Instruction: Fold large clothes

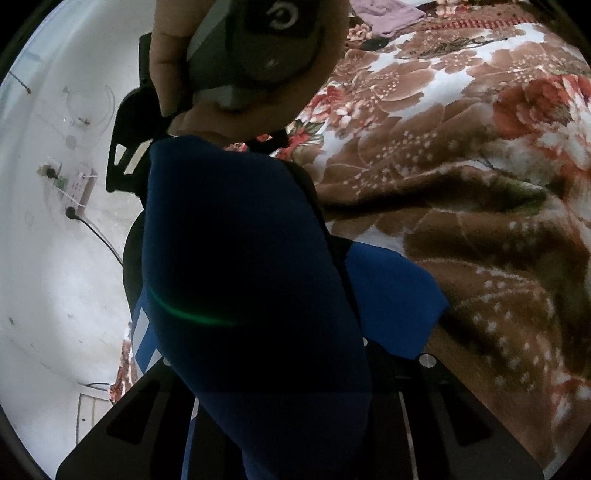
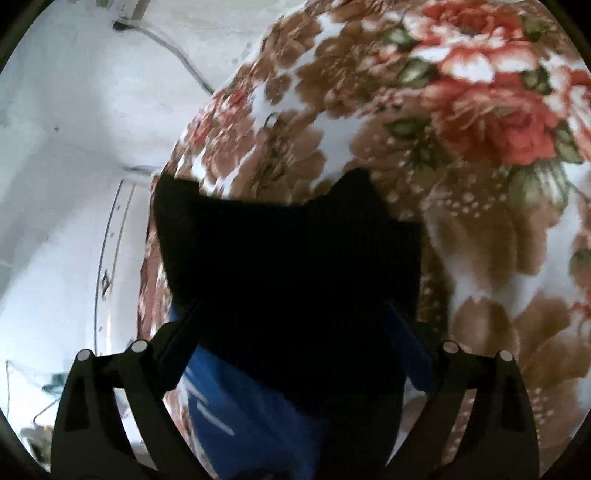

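A large blue garment (image 1: 251, 280) with a white stripe and a black ribbed band hangs lifted above a floral blanket. In the left wrist view it drapes over my left gripper (image 1: 280, 332) and hides its fingers, which look shut on the cloth. The other hand-held gripper (image 1: 266, 48), in a hand, is just beyond it at the top. In the right wrist view the black ribbed band (image 2: 291, 266) of the garment (image 2: 243, 417) covers my right gripper (image 2: 291, 295), which looks shut on it.
The brown, white and red floral blanket (image 1: 461, 192) covers the bed to the right; it also fills the right wrist view (image 2: 443, 129). A white wall (image 1: 55, 258) with sockets and a cable is on the left. A pale purple cloth (image 1: 384, 14) lies far back.
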Tool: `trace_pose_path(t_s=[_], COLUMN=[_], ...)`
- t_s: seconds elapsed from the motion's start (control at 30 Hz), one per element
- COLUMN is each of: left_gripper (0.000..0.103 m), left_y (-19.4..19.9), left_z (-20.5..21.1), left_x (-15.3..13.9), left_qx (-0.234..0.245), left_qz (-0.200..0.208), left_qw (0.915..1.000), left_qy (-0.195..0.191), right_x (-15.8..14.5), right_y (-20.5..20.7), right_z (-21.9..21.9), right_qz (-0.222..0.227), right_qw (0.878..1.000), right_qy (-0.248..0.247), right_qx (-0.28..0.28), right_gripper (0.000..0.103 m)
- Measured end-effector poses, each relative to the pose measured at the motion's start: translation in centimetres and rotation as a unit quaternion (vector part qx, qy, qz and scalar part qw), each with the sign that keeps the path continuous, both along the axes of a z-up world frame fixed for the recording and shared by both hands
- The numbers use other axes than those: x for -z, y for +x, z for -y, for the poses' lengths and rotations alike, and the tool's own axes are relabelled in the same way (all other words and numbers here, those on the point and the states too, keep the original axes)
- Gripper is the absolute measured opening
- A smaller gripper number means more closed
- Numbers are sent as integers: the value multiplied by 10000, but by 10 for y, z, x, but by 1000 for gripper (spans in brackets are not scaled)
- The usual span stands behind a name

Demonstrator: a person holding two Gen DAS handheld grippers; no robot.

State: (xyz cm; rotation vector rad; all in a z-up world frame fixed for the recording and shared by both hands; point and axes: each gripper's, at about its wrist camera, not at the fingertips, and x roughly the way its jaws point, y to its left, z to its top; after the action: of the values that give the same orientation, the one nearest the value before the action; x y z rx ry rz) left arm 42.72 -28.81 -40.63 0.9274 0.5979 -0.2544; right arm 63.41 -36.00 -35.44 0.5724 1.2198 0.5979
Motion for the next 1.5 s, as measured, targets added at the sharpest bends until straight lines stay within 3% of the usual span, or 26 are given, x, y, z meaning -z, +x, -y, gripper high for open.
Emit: trace_pose_path(t_s=[0.1, 0.17, 0.2, 0.23, 0.27, 0.37, 0.43, 0.47, 0.57, 0.67, 0.83, 1.07, 1.2, 1.33, 1.37, 1.4, 1.5], left_gripper=[17, 17, 17, 17, 17, 17, 17, 17, 17, 17, 18, 18, 18, 18, 18, 18, 19], left_y=[1, 2, 0, 0, -2, -4, -6, -6, -7, -8, -9, -9, -9, -10, -12, -14, -16], left_z=[0, 1, 2, 2, 2, 1, 2, 2, 4, 5, 5, 2, 1, 2, 3, 4, 6], left_x=[0, 1, 0, 0, 0, 0, 4, 5, 7, 8, 8, 11, 14, 15, 16, 18, 17], left_qx=[-3, -3, -9, -11, -21, 40, 67, 65, 31, 5, 32, 88, 82, 113, 140, 181, 247], left_qz=[-1, 1, 8, 8, 14, 48, 40, 39, 29, 29, 50, 38, 33, 69, 107, 165, 282], left_qw=[10000, 10000, 10000, 10000, 10000, 10000, 10000, 10000, 10000, 10000, 10000, 9999, 9999, 9998, 9997, 9994, 9986], left_qy=[-14, -4, -3, -6, -11, 27, 48, 49, 47, 50, 73, 60, 65, 112, 164, 240, 363], right_x=[6, 15, 14, 12, 8, -8, -18, -21, -24, -6, -9, -32, -7, 1, 2, 3, -2], right_y=[1, 0, -3, -6, -9, -17, -20, -19, -15, -8, -12, -21, -22, -27, -26, -25, -25], right_z=[-4, -11, -16, -17, -17, -10, -4, 0, 12, 4, -4, 10, -6, -23, -25, -28, -36], right_qz=[-145, -251, -169, -81, -12, 223, 409, 397, 354, -118, -156, 79, -392, -468, -495, -522, -361], right_qw=[9997, 9988, 9982, 9980, 9978, 9974, 9969, 9978, 9989, 9997, 9985, 9987, 9965, 9931, 9925, 9917, 9902], right_qy=[91, -52, -166, -237, -327, -508, -562, -451, -317, -115, 430, 383, 110, 223, 316, 375, -33], right_qx=[-156, -425, -546, -585, -570, -467, -364, -280, -4, -195, -312, -335, -733, -1048, -1075, -1113, -1349], right_gripper=[90, 83, 57, 41, 40, 44, 72, 74, 74, 75, 71, 72, 76, 75, 71, 60, 16])
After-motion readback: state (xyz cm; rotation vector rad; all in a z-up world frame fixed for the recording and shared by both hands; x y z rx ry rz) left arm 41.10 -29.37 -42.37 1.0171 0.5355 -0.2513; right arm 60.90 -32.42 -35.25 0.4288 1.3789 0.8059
